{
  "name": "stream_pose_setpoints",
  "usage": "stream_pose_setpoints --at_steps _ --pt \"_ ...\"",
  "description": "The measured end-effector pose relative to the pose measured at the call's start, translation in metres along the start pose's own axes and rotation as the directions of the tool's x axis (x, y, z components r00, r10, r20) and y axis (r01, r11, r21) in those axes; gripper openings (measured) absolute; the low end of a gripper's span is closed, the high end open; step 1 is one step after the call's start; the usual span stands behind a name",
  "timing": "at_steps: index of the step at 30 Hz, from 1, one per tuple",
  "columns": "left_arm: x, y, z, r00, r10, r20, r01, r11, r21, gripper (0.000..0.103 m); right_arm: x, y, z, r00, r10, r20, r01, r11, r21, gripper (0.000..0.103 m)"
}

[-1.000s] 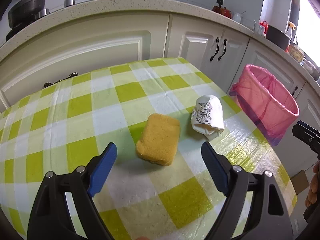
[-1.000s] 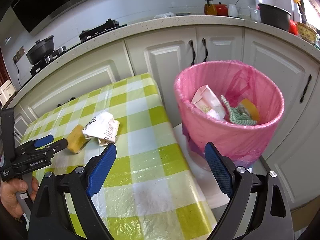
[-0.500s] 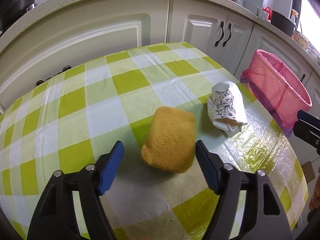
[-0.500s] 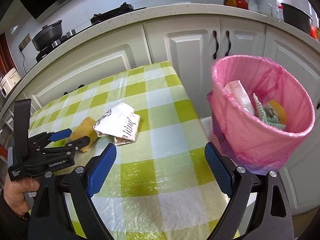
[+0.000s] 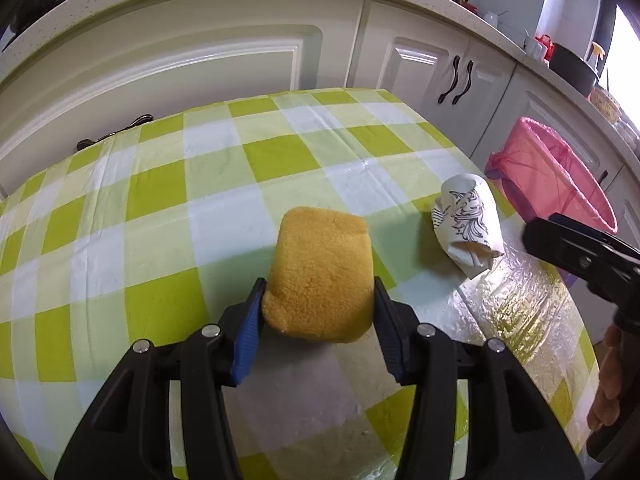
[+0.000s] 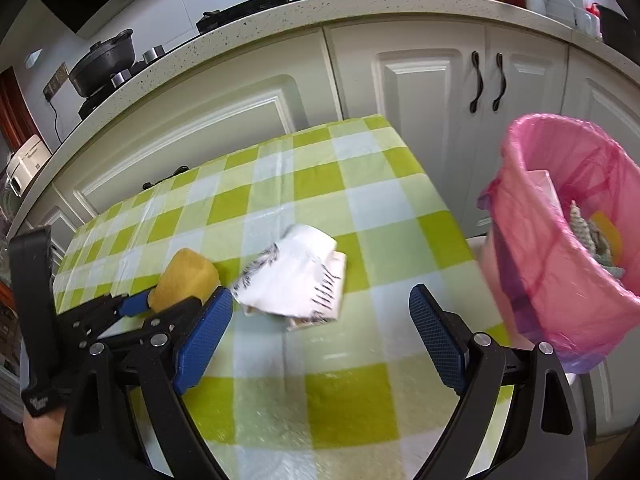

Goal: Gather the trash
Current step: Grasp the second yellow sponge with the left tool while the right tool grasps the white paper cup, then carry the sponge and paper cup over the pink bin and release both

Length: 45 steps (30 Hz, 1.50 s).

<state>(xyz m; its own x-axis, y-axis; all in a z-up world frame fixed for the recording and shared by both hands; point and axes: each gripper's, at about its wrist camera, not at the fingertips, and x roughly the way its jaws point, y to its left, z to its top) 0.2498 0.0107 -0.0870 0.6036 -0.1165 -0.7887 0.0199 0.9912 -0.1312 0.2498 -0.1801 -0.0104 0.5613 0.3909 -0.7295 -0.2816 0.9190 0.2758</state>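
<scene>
The sponge (image 5: 322, 276) is orange-yellow; the crumpled paper (image 5: 468, 222) is white with black line drawings; the cloth on the worktop (image 5: 160, 208) is checked in lime green, pale green and white; the bin liner (image 6: 560, 248) is translucent pink; each hand-held gripper is black with blue pads (image 6: 202, 336); the cabinet doors (image 6: 420, 80) are cream with black handles (image 6: 486, 80); the pot (image 6: 104, 62) is black.

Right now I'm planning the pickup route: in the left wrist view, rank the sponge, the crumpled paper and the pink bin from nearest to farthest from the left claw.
1. Sponge: between the fingers of the left claw, gripped.
2. Crumpled paper: ahead and to the right, on the checked tablecloth.
3. Pink bin: farthest, off the table's right edge, by the cabinets.
</scene>
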Motion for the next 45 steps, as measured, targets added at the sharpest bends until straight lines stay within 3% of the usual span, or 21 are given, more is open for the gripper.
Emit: stream_pose_setpoints --at_steps 9,11,13,31,45 --pt "-0.016 0.019 0.002 0.999 -0.003 0.034 0.004 0.999 -0.043 0.049 0.046 0.013 0.015 0.996 -0.026 -0.086 0.028 0.999 0.028 0.084" --pt "-0.019 0.022 0.001 0.999 -0.003 0.039 0.005 0.999 -0.049 0.049 0.051 0.017 0.01 0.994 -0.035 -0.104 0.036 0.999 0.008 0.072" --pt "-0.021 0.025 0.001 0.999 -0.001 0.044 0.004 0.998 -0.055 0.049 0.05 0.019 0.005 0.994 -0.043 -0.099 0.043 0.999 -0.006 0.072" --pt "-0.033 0.01 -0.002 0.998 -0.027 0.062 0.029 0.999 -0.039 0.048 -0.003 0.009 -0.02 0.998 -0.055 -0.007 0.054 0.997 -0.048 0.067" --pt "-0.061 -0.019 0.013 0.992 -0.046 0.116 0.045 0.999 0.012 0.048 -0.056 -0.007 -0.007 0.991 -0.085 0.102 0.089 0.995 -0.035 0.067"
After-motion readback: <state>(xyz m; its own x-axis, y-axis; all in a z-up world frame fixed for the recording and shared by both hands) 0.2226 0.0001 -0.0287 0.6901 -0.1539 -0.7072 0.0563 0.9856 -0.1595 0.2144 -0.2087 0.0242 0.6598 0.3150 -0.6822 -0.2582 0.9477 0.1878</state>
